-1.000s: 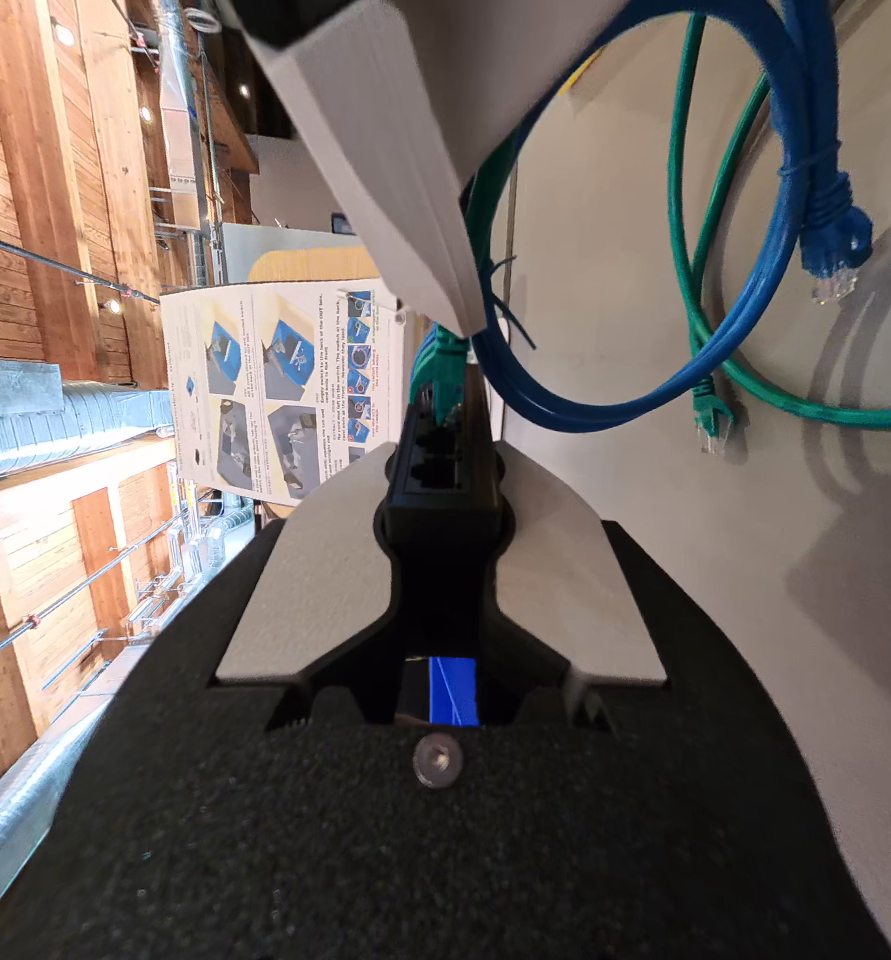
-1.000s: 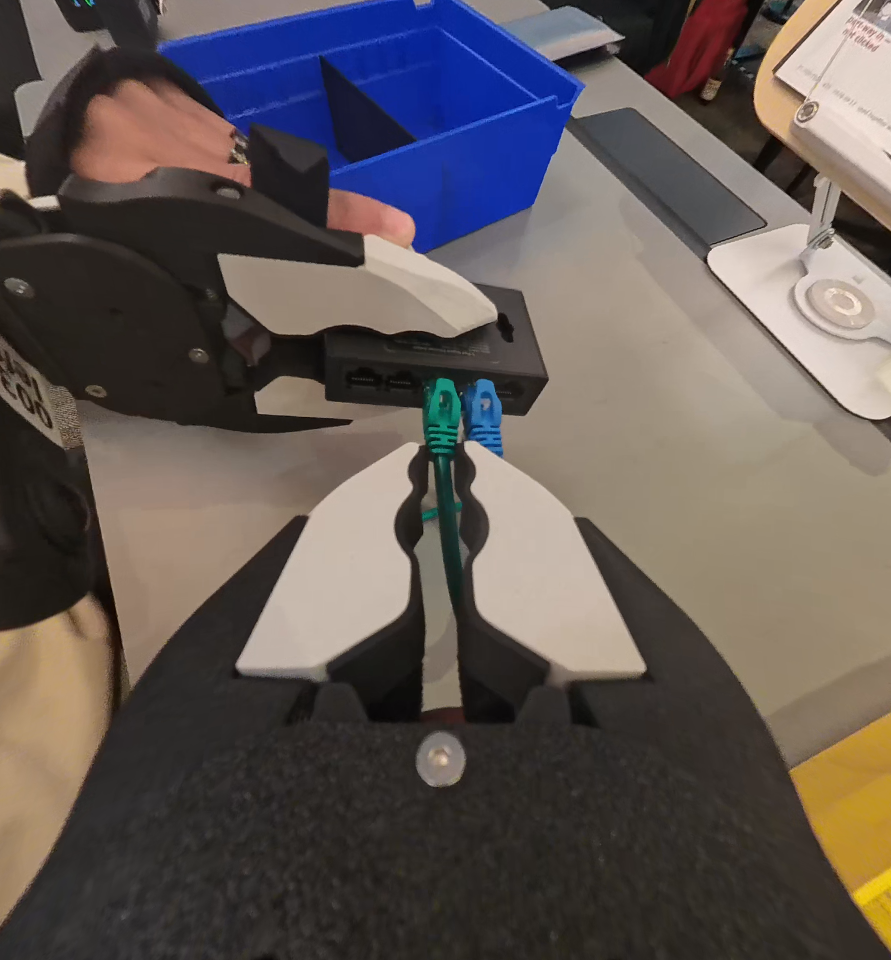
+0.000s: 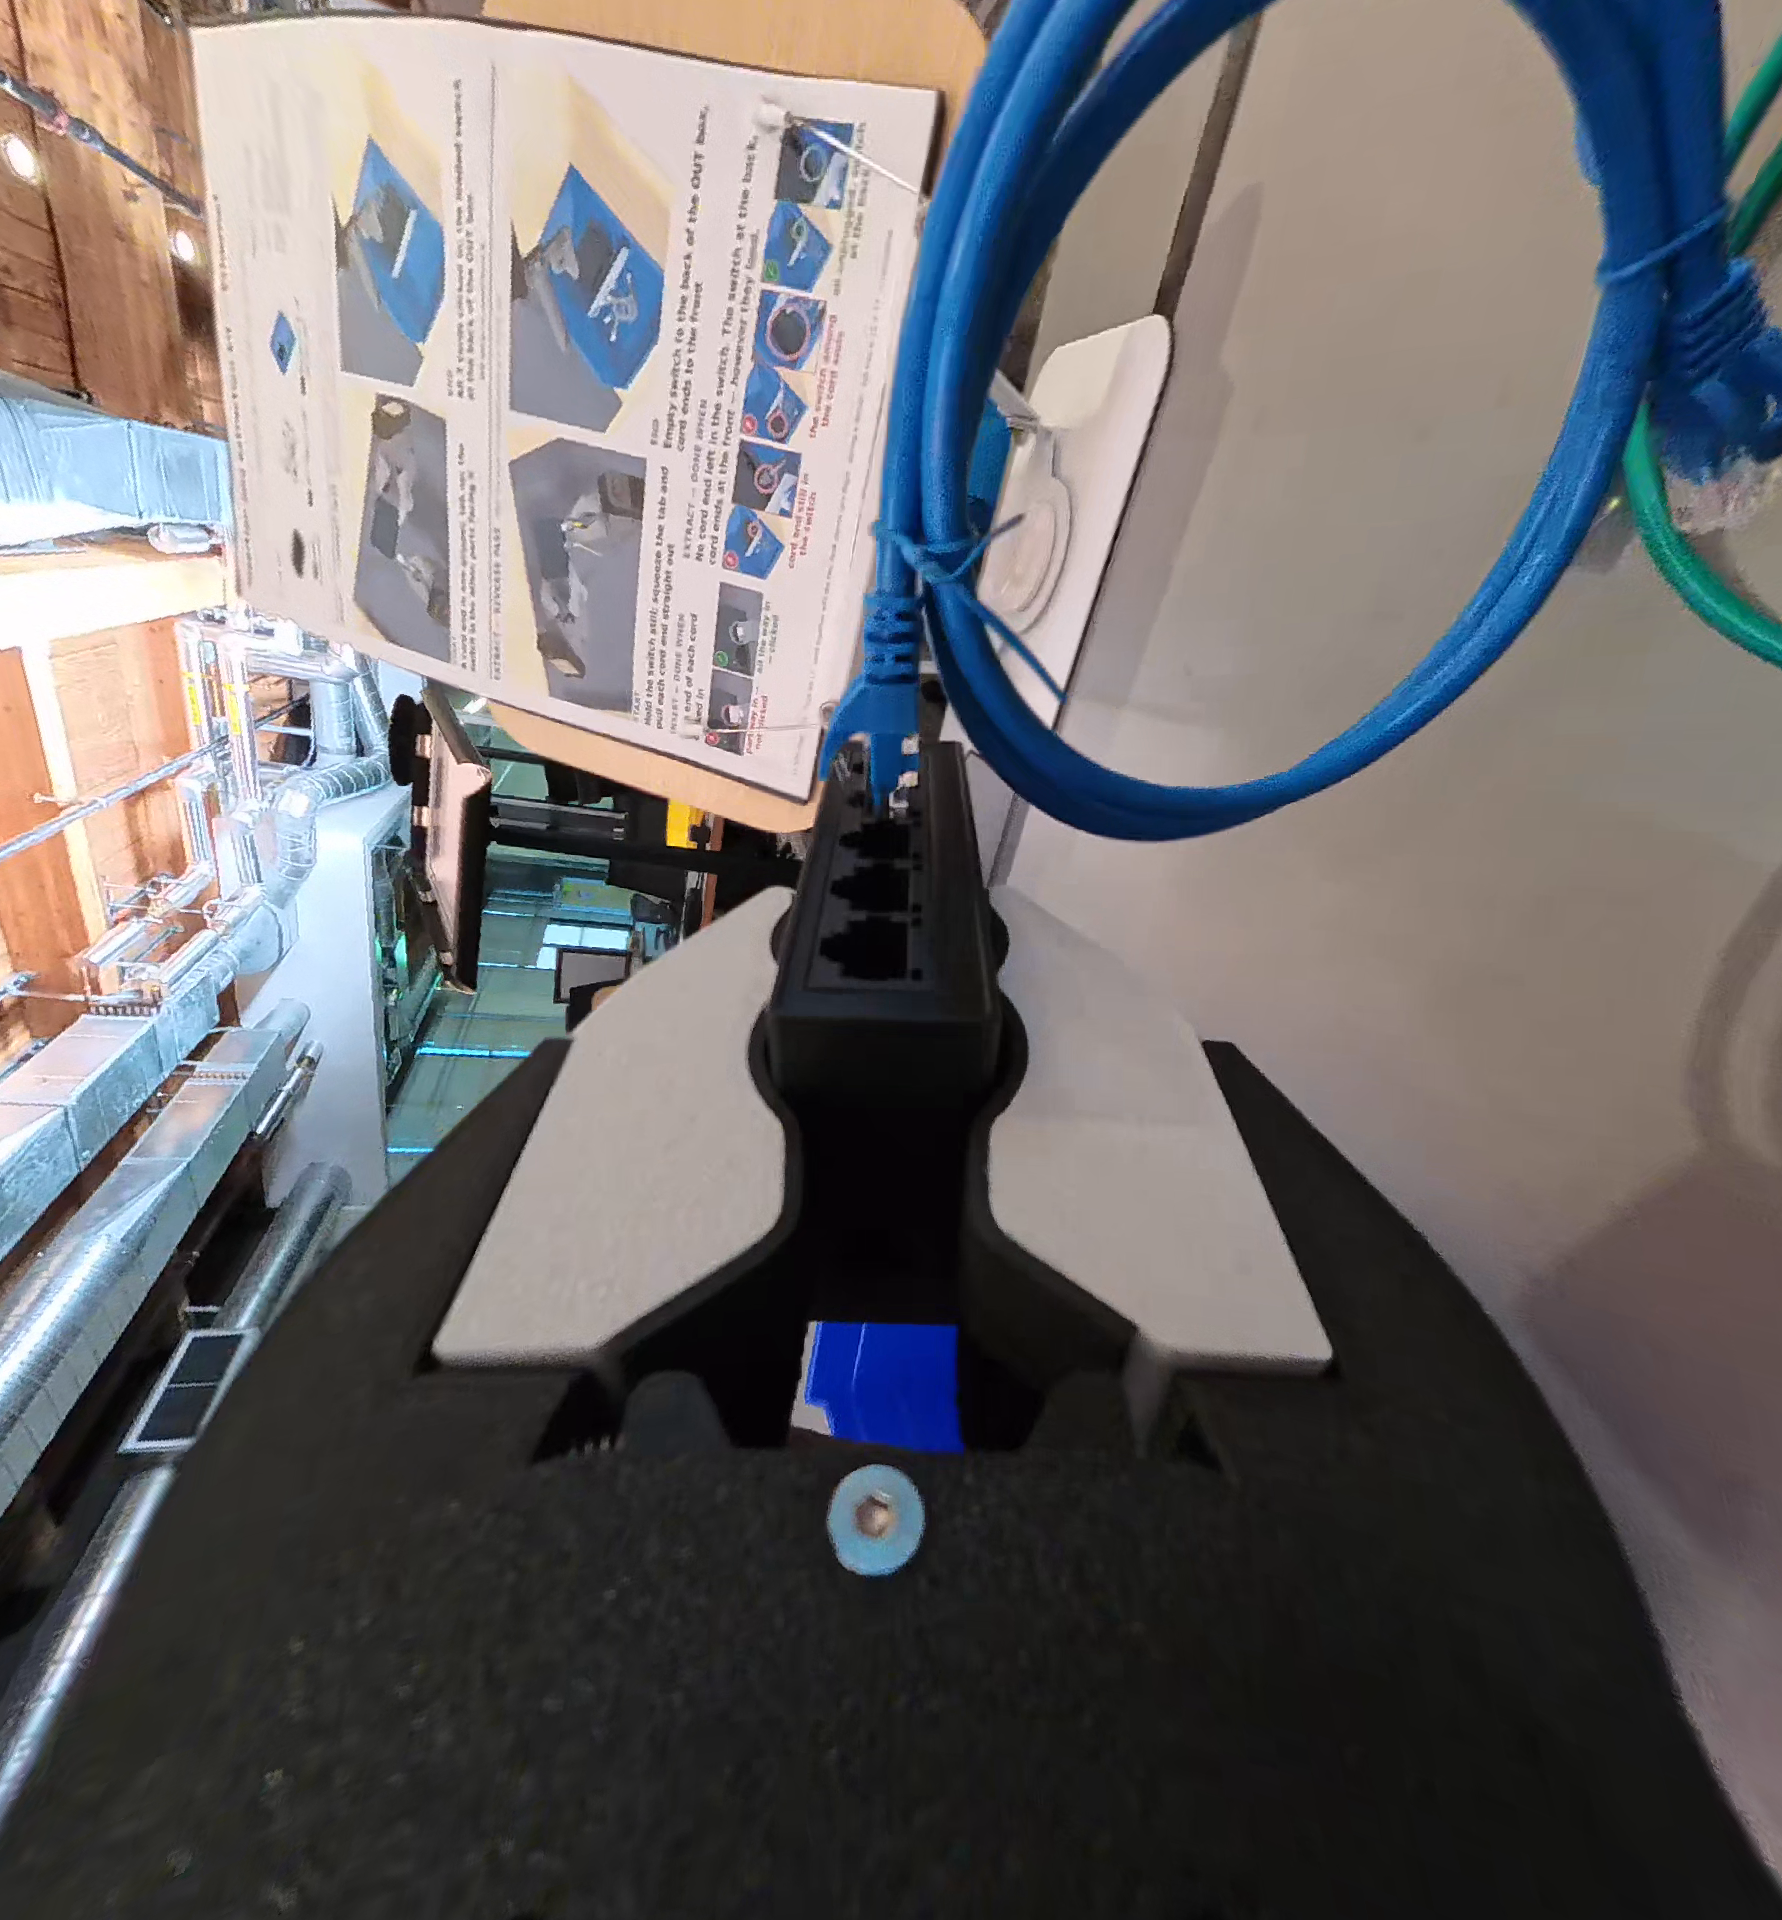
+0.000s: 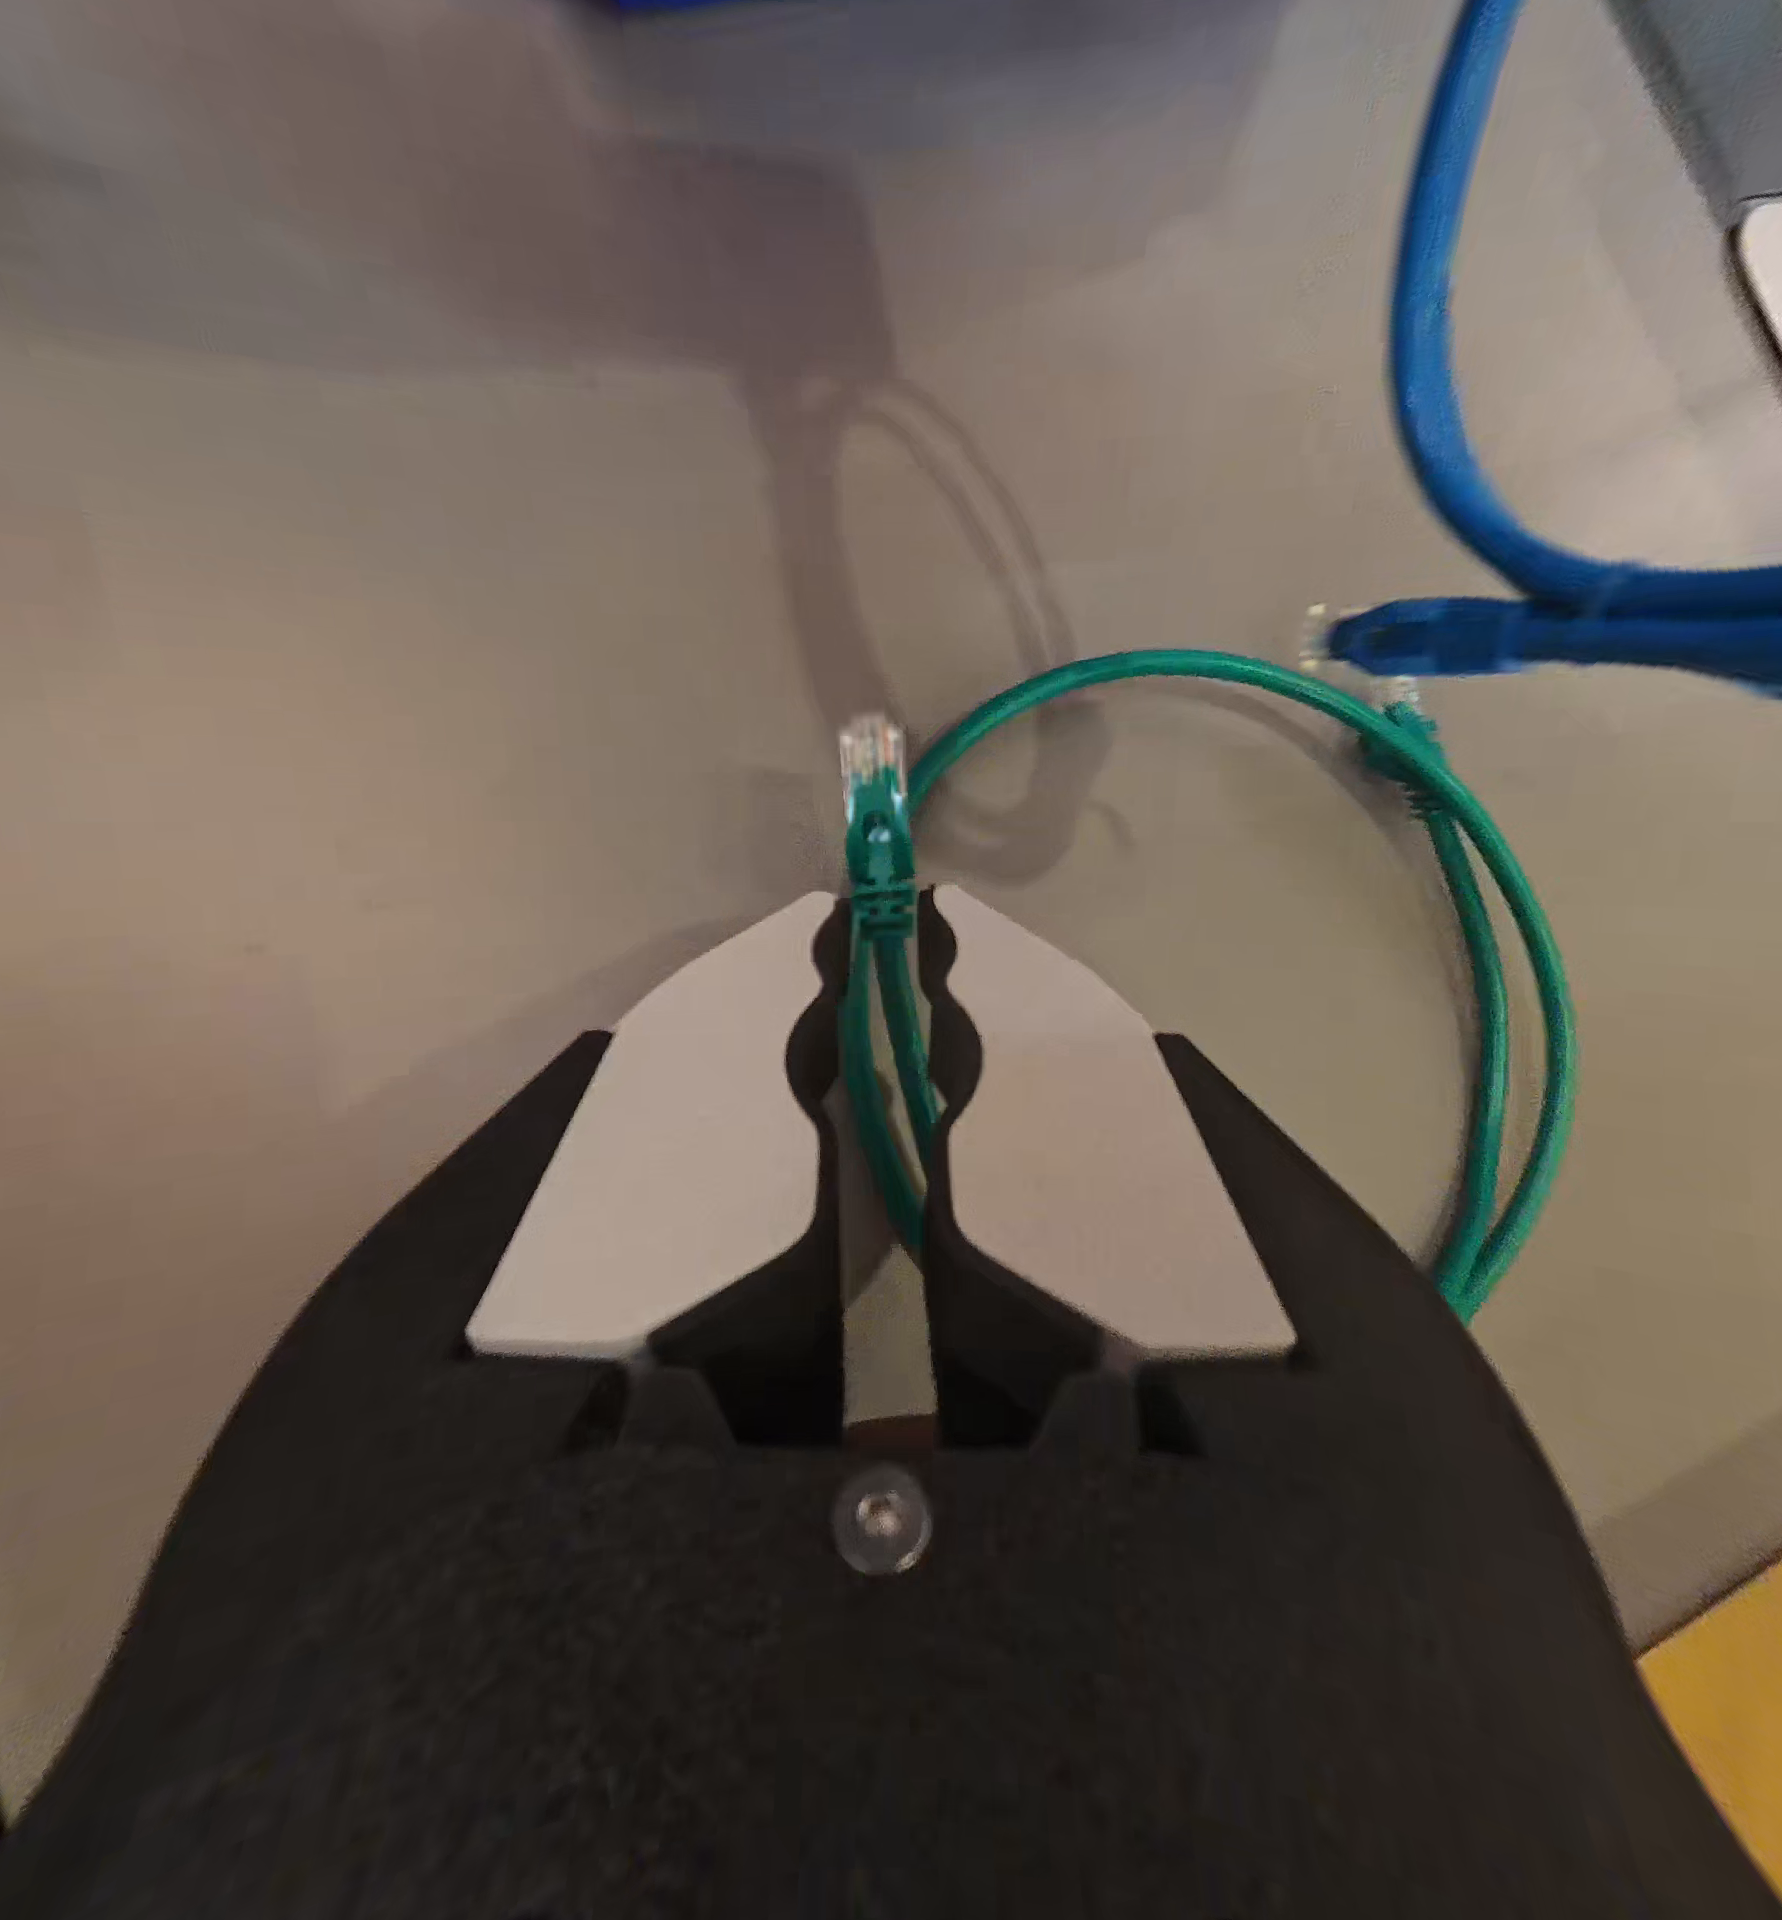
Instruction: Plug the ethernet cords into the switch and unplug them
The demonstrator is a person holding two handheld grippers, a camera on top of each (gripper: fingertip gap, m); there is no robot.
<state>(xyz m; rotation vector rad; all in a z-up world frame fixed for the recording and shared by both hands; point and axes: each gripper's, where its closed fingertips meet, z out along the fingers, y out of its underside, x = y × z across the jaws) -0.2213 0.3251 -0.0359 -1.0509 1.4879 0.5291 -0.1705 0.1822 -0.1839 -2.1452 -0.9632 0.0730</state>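
We hold the small black plastic network switch [image 3: 892, 966] clamped between the two grey fingers of our left gripper [image 3: 887, 935], its row of ports facing up along the fingers. One plug of the coiled blue ethernet cord [image 3: 1489, 665] sits in a port near the far end of the switch, and the ports nearer to us show as dark openings. The cord's other blue plug [image 3: 1734, 405] hangs free on the right, beside a loop of the thin green ethernet cord [image 3: 1697, 582]. A printed instruction sheet with pictures [image 3: 554, 395] stands behind the switch. Our right gripper [image 4: 882, 904] is closed on the green cord just behind its clear-tipped plug [image 4: 871, 774], which sticks out past the fingertips, clear of any port, above the grey tabletop [image 4: 347, 727]. The rest of the green cord loops to the right, its second plug [image 4: 1401, 717] lying just beside the free blue plug.
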